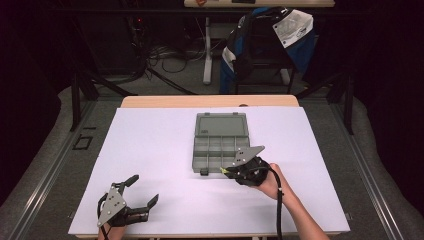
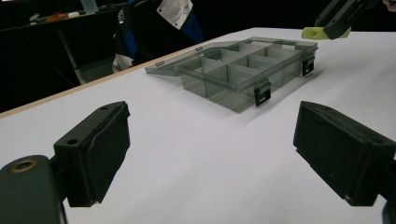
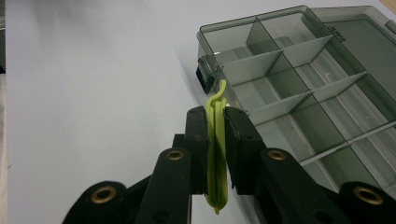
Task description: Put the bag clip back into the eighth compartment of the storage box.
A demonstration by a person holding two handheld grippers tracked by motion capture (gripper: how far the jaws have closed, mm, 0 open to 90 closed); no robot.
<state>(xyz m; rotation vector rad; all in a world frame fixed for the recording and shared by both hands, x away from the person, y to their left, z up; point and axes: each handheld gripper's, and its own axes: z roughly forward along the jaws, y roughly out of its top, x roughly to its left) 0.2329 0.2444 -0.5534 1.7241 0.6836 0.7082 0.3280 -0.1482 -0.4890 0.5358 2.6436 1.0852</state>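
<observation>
Yellow-green clip [image 3: 217,154] pinched in right gripper [image 3: 216,116], beside compartment box [image 3: 299,88]

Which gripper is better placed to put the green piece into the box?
Right. The right gripper already clamps the green piece beside the open box; the left gripper is open, farther off.

A white sheet [image 1: 150,165] covers the table, leaving a strip of pale wooden tabletop [image 1: 210,101] bare along the far edge. Grey carpeted floor [image 1: 50,145] surrounds the table on both sides, with metal rails [image 1: 45,170] running along it. Beyond the far edge stands a black chair [image 1: 262,55] draped with a blue, white and black garment [image 1: 295,30]. Left of it a white table leg [image 1: 207,50] rises from the floor beside a tangle of black cables [image 1: 165,57]. Black frame legs [image 1: 77,95] stand at either far corner. The room behind is dark.
</observation>
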